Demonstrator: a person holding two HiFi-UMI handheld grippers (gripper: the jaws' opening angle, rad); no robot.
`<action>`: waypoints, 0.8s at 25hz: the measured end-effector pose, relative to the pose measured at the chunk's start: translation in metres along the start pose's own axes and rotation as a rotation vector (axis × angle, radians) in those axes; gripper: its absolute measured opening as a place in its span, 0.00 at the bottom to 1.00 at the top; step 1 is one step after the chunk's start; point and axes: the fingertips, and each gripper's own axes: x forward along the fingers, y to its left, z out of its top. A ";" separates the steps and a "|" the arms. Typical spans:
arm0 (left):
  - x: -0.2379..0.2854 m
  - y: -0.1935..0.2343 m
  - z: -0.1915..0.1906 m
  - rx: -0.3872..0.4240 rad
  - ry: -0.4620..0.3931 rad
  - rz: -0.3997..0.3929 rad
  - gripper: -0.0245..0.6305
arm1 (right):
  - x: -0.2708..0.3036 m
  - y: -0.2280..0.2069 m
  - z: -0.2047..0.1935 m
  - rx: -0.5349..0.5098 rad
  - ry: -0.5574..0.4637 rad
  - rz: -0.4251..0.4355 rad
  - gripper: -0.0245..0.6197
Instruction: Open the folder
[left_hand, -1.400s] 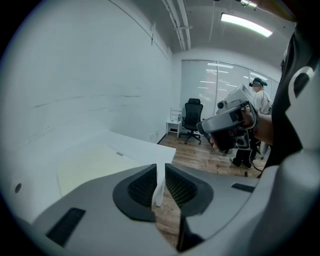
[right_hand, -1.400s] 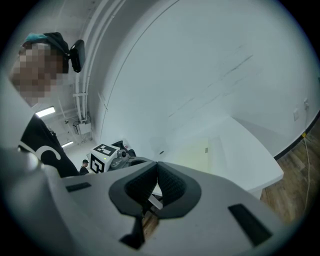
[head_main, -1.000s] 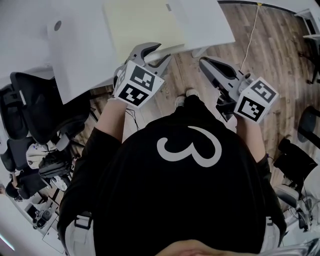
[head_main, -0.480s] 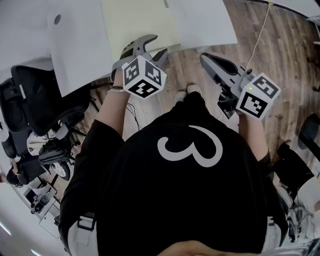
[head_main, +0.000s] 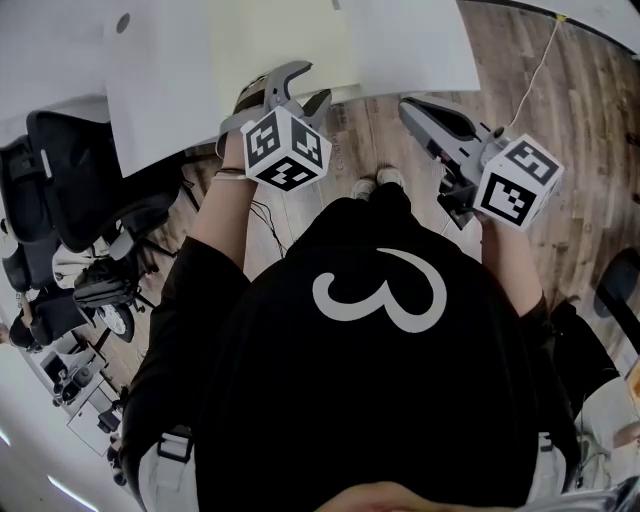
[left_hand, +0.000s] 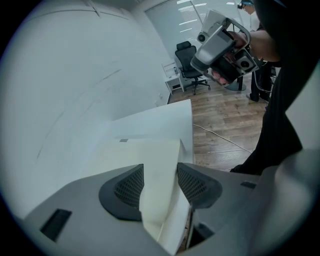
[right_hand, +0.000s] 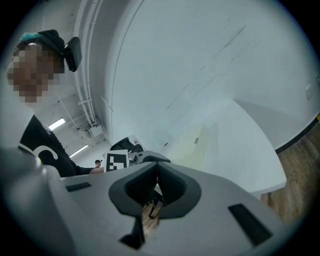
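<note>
Black shirt (head_main: 380, 400), white loop mark (head_main: 320, 293); grey left claw (head_main: 313, 82) and right claw (head_main: 412, 108)

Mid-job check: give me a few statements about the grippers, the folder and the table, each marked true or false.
1. The left gripper's jaws are apart. True; they have just been opening, with the folder's near edge between them and the pads not pressing on it.
2. The right gripper is clamped on the folder. False: its jaws are together on nothing, off the table and over the floor.
3. The folder lies on the white table. True.
4. The folder is blue. False: it is pale yellow.
5. A black chair stands on the left gripper's side. True.
</note>
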 end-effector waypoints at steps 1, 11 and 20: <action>0.000 0.000 0.000 0.004 0.004 0.002 0.35 | 0.001 -0.002 -0.001 -0.006 0.007 0.002 0.08; -0.004 0.002 0.001 0.005 0.012 0.006 0.35 | 0.020 -0.020 -0.018 -0.047 0.097 0.011 0.08; -0.004 -0.001 0.011 0.015 0.025 -0.003 0.35 | 0.021 -0.021 -0.023 -0.054 0.124 0.038 0.08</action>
